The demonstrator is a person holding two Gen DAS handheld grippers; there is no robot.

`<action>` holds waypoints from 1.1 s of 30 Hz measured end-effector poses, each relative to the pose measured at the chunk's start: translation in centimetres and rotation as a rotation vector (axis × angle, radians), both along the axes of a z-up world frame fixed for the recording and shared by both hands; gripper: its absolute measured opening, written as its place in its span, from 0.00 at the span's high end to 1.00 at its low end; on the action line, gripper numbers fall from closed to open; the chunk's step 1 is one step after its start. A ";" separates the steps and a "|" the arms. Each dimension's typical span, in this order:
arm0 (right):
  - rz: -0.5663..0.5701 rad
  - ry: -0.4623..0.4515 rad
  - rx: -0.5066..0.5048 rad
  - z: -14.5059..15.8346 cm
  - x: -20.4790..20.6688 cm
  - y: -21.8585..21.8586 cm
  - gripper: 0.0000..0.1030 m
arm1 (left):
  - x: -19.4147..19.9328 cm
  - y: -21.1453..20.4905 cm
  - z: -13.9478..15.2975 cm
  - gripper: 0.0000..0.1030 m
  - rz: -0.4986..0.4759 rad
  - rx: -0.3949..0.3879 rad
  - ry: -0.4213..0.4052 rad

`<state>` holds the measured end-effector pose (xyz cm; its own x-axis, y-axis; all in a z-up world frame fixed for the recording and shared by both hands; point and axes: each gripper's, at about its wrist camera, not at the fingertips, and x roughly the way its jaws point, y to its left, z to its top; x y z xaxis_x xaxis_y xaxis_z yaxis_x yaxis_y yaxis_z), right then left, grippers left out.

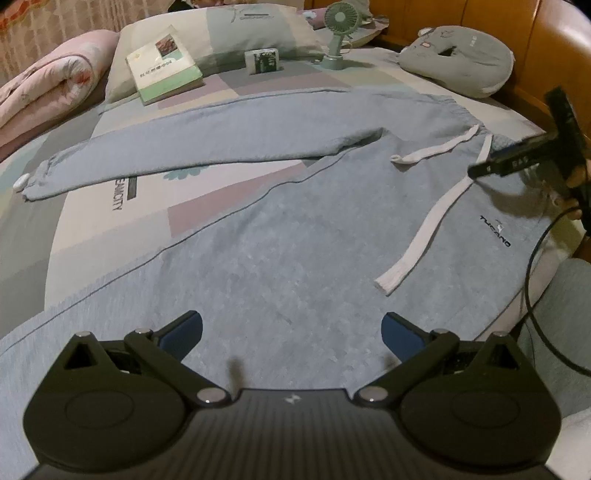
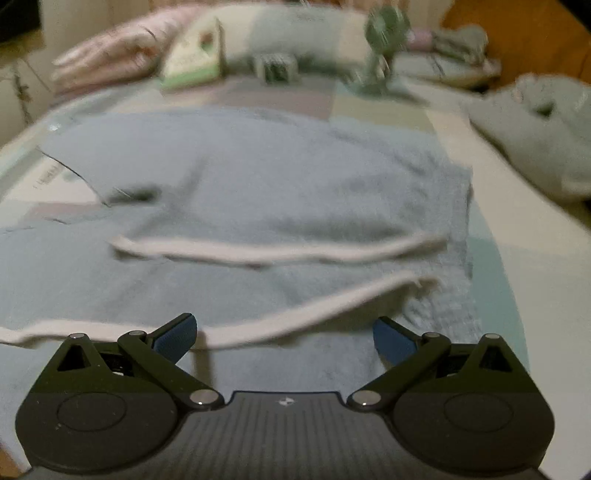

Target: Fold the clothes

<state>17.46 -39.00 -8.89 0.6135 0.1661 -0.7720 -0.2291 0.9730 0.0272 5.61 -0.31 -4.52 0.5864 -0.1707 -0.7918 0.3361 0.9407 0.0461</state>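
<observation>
Light blue sweatpants (image 1: 280, 236) lie spread flat on the bed, legs apart, waistband at the right with a white drawstring (image 1: 424, 229) trailing across them. My left gripper (image 1: 291, 334) hovers open over the near leg, nothing between its fingers. In the right wrist view, which is motion-blurred, the sweatpants (image 2: 258, 192) fill the middle, and both white drawstring ends (image 2: 280, 251) run across. My right gripper (image 2: 284, 338) is open just above the waist area, over one cord. From the left wrist view the right gripper (image 1: 480, 170) shows at the far right, near the waistband.
A book (image 1: 164, 62), a small box (image 1: 264, 60) and a green desk fan (image 1: 340, 31) sit at the pillow end. A grey cushion (image 1: 458, 55) lies by the wooden headboard (image 1: 554, 40). A rolled pink quilt (image 1: 44, 88) is at the left. A black cable (image 1: 535, 280) hangs at the right.
</observation>
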 end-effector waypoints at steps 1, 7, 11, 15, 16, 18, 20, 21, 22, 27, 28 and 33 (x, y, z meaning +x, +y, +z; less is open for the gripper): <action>-0.010 -0.002 -0.011 -0.2 -0.3 -0.5 0.00 | 0.0 0.1 -0.1 0.01 0.003 -0.001 0.001; -0.025 0.014 -0.013 0.1 -3.8 -2.3 0.00 | 0.6 0.3 -0.6 0.01 0.015 -0.007 0.014; -0.047 0.028 -0.072 0.9 -5.2 -1.3 0.00 | 0.1 0.0 -0.4 0.01 -0.012 -0.021 0.007; -0.040 0.004 -0.066 0.9 -7.1 -0.5 0.00 | -0.2 -0.3 -0.3 0.01 -0.017 -0.020 -0.001; -0.048 0.010 -0.071 0.3 -7.5 -0.7 0.00 | -0.3 -0.4 -0.3 0.01 -0.018 -0.021 -0.001; -0.069 -0.015 -0.050 -0.1 -8.6 -1.2 0.00 | -0.5 -0.4 -0.2 0.01 -0.021 -0.018 -0.004; -0.073 -0.014 -0.060 0.1 -9.2 -1.3 0.00 | -0.7 -0.4 -0.1 0.01 -0.023 -0.014 -0.005; -0.071 -0.008 -0.073 0.2 -9.2 -1.2 0.00 | -0.7 -0.3 -0.1 0.01 -0.022 -0.014 -0.006; -0.072 -0.002 -0.086 0.3 -9.2 -0.9 0.00 | -0.8 -0.3 -0.1 0.01 -0.021 -0.015 -0.006; -0.071 -0.030 -0.080 2.5 -9.6 1.4 0.00 | -0.9 -0.7 0.1 0.01 -0.033 -0.020 -0.010; -0.054 -0.045 -0.064 2.8 -9.7 2.1 0.00 | -1.0 -0.8 0.1 0.01 -0.037 -0.020 -0.011; -0.015 0.010 -0.103 1.1 -9.3 5.2 0.00 | -1.3 -1.1 0.0 0.01 -0.051 -0.019 -0.012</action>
